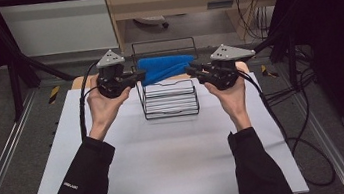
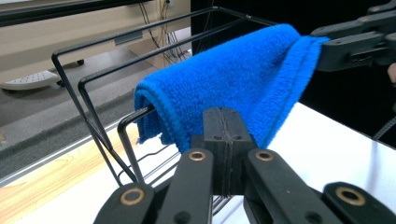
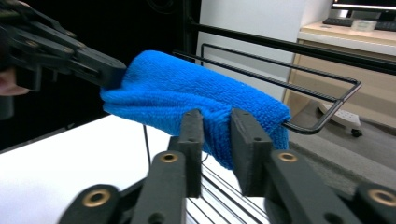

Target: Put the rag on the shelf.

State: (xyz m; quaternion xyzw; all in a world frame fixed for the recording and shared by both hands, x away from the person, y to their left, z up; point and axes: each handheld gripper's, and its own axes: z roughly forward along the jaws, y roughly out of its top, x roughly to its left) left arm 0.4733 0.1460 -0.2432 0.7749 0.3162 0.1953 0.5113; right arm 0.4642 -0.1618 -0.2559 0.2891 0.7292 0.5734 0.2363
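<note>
The left gripper (image 2: 222, 116) has its two jaws fully together, pad against pad. No cloth is visible between them, though a thin hem caught there can't be ruled out. Directly beyond its tips hangs the blue towel (image 2: 224, 70), folded over a top wire of the black wire rack (image 2: 60, 79).

The right gripper (image 3: 217, 123) has its jaws a little apart, with a fold of the towel in the gap. The pads seem to stand beside the cloth and not to pinch it. This gripper is at the towel's opposite end, facing the left one across the rack.

Under both grippers is the white table (image 1: 168, 158), on which the rack stands.

I judge the hanging almost finished: the towel already lies over the wire and keeps its place there. What remains is to let the cloth fully free, perhaps straighten the hanging ends, and draw both grippers away from the rack.
</note>
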